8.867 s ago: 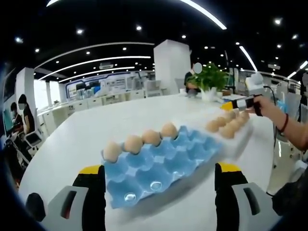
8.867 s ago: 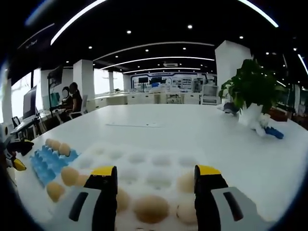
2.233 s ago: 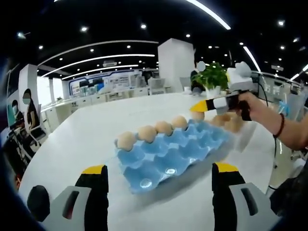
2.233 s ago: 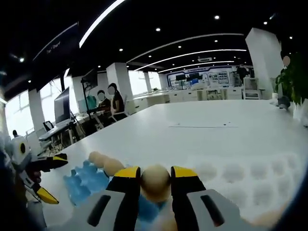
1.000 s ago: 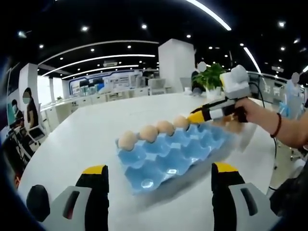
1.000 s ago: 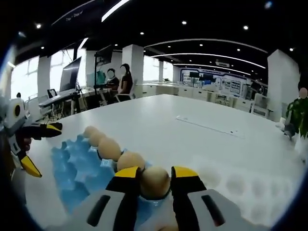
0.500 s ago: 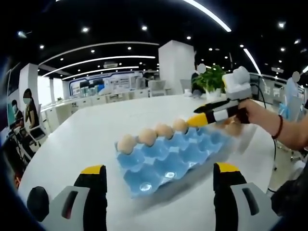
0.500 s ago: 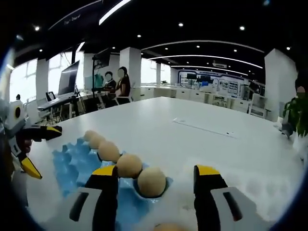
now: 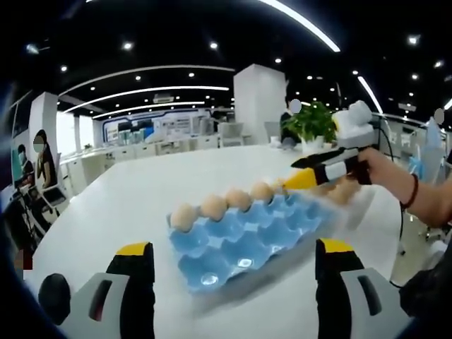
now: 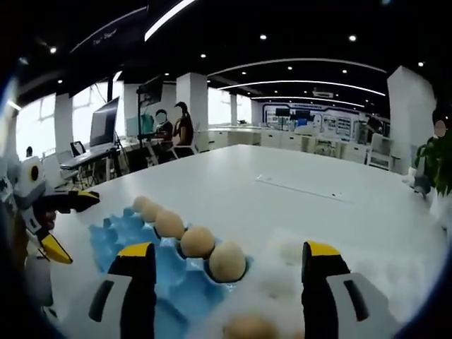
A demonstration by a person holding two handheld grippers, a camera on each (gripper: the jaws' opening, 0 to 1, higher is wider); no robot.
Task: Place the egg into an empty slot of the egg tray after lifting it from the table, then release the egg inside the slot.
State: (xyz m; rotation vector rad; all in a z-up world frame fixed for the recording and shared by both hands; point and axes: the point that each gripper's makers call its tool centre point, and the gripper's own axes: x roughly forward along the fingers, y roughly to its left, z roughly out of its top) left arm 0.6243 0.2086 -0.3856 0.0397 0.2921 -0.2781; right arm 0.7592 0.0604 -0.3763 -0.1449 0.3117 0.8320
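A blue egg tray lies on the white table between my left gripper's wide-open jaws, a little beyond their tips. Several eggs fill its far row. My right gripper comes in from the right, jaws apart, by the tray's far right corner. In the right gripper view the blue egg tray lies ahead to the left. The nearest egg of the row sits in its slot, free of my open right gripper. My left gripper shows open at the left edge.
A white tray with eggs lies just under my right gripper. A potted plant stands at the table's far end. The person's forearm crosses on the right. People sit at desks beyond the table.
My right gripper, shut on an egg a second ago, has opened and left it in the blue tray's row, then drawn back a little. The left gripper stays open.
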